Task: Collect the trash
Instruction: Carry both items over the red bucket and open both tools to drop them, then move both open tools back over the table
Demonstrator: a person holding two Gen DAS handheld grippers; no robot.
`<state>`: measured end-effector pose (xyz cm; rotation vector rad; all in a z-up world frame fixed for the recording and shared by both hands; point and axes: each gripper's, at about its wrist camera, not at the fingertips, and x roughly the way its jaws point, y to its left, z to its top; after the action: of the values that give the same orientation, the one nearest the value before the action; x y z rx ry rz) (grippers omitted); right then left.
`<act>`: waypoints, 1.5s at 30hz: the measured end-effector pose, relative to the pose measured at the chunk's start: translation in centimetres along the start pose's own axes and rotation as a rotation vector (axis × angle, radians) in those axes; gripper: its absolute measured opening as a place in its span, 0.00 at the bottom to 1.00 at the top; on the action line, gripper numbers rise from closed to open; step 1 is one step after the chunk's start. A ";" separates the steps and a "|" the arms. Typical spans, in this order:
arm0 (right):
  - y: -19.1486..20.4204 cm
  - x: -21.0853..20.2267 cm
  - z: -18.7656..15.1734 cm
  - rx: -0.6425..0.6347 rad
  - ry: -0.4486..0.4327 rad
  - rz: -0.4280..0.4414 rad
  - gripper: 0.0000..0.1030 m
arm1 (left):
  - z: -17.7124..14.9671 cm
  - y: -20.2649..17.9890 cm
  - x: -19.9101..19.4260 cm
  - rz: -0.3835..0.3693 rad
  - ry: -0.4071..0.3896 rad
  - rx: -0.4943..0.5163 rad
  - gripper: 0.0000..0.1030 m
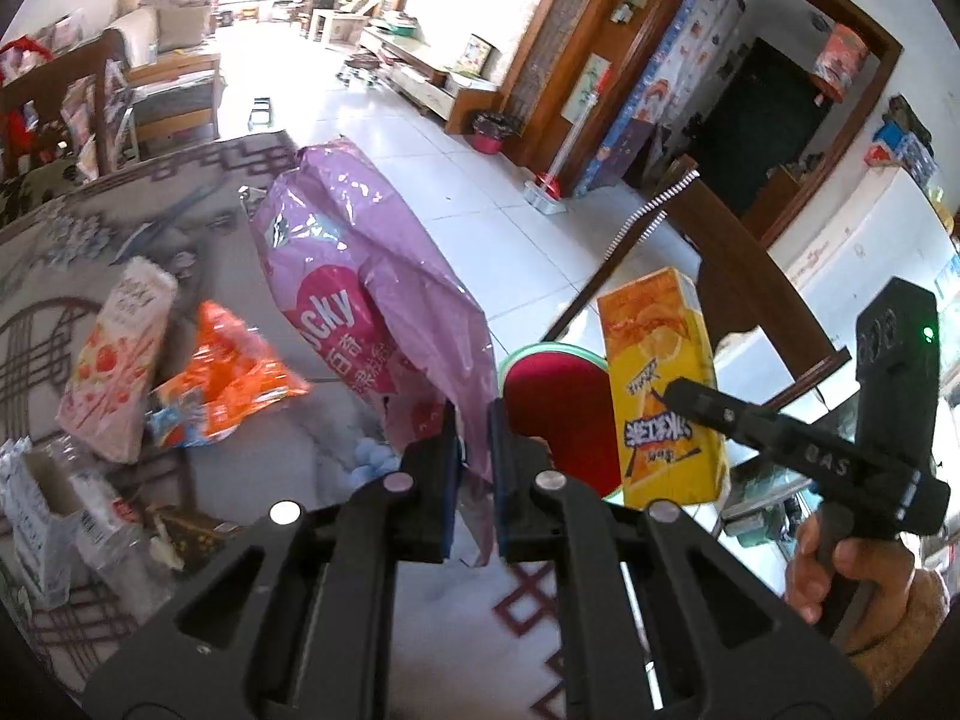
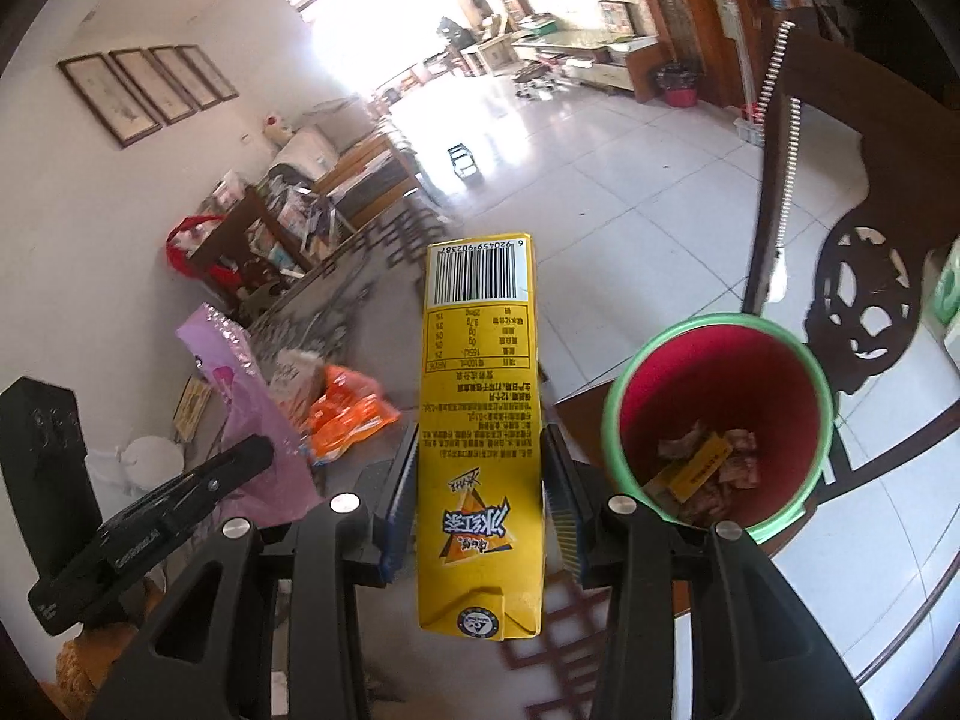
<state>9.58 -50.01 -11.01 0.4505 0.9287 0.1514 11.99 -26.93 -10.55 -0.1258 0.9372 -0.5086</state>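
My left gripper [image 1: 475, 420] is shut on a big pink Pocky bag [image 1: 360, 276], held up above the table. My right gripper [image 2: 480, 444] is shut on a yellow drink carton [image 2: 480, 420], upright, just left of the red bin with a green rim [image 2: 720, 414]. The bin holds several scraps. In the left wrist view the carton [image 1: 660, 384] and right gripper [image 1: 678, 390] are in front of the bin [image 1: 558, 408]. The pink bag [image 2: 252, 414] and left gripper [image 2: 264, 450] show at the left in the right wrist view.
On the patterned tablecloth [image 1: 54, 276] lie a pink Pocky box [image 1: 114, 360], an orange wrapper [image 1: 228, 384] and white cartons [image 1: 54, 516]. A dark wooden chair [image 2: 840, 192] stands behind the bin. White tiled floor [image 2: 630, 180] lies beyond.
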 end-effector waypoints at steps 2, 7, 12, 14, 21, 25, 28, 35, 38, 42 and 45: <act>-1.5 -0.2 0.5 0.026 -0.009 -0.018 0.37 | 0.4 -1.2 1.0 -0.014 0.019 0.026 0.09; -5.0 -1.1 1.3 0.071 -0.029 -0.078 0.38 | 1.2 -4.7 4.1 -0.070 0.054 0.101 0.09; -8.0 -1.0 1.9 0.094 -0.017 -0.125 0.38 | 2.0 -8.1 7.4 -0.124 0.094 0.165 0.09; -9.1 -0.5 2.0 0.111 -0.009 -0.140 0.38 | 2.3 -9.4 9.0 -0.141 0.118 0.186 0.09; -12.1 0.6 2.9 0.162 -0.001 -0.168 0.38 | 2.8 -12.2 13.0 -0.167 0.181 0.247 0.09; -13.1 0.6 3.5 0.167 -0.011 -0.188 0.39 | 2.9 -12.4 14.6 -0.175 0.205 0.253 0.09; -13.8 0.5 4.1 0.179 -0.022 -0.195 0.42 | 2.8 -12.3 15.4 -0.177 0.217 0.246 0.23; -14.1 -0.9 5.4 0.182 -0.075 -0.224 0.61 | 3.1 -11.7 14.8 -0.190 0.187 0.218 0.58; -13.7 -1.5 5.1 0.182 -0.079 -0.218 0.61 | 3.1 -10.2 13.1 -0.175 0.169 0.178 0.58; -11.6 -1.4 4.1 0.139 -0.050 -0.212 0.61 | 2.7 -7.4 9.7 -0.151 0.121 0.077 0.58; -8.7 -1.0 3.1 0.063 -0.015 -0.194 0.61 | 1.5 -5.3 6.2 -0.102 0.071 0.038 0.58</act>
<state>10.90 -59.10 -12.50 0.4163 0.9592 -0.0575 14.28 -34.65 -12.55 -0.1226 0.9935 -0.6282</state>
